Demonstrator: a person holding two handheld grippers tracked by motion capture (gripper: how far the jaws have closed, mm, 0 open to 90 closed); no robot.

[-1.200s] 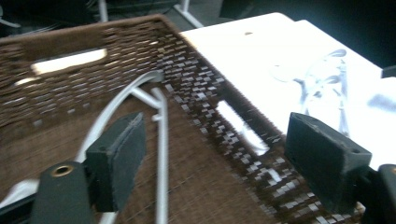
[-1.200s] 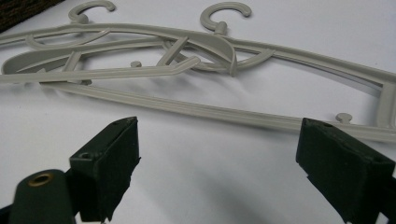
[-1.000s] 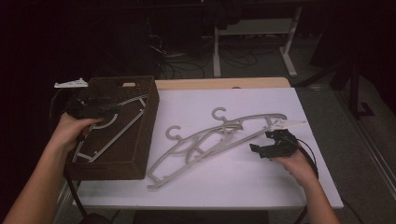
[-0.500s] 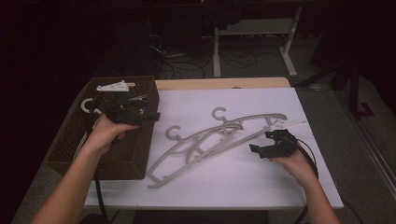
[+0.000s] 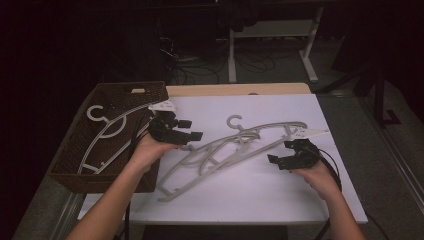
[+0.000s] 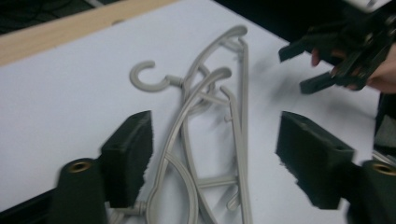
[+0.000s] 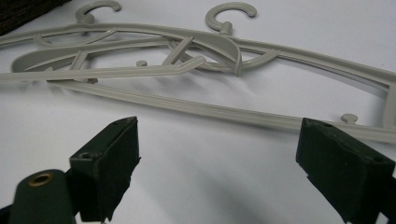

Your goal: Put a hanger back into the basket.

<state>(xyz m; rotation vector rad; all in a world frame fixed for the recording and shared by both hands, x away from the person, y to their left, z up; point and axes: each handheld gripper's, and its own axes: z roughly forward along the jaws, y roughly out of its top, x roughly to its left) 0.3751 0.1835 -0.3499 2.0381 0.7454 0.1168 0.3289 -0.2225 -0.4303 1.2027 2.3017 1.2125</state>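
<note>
Both tongs [image 5: 195, 135] [image 5: 275, 160] released over tangled hangers [image 5: 235, 147] (basket [image 5: 75, 172] beside holds another [image 5: 107, 132]); left's jaws just narrowed.

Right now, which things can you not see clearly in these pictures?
- High view: the hanger in the basket runs under the left gripper and its cables.
- Left gripper view: the hangers on the table are blurred and cut off by the bottom edge.
- Right gripper view: the hangers' ends leave the frame on both sides.

High view overhead, gripper views close, sharing hangers [image 5: 235, 147]
</note>
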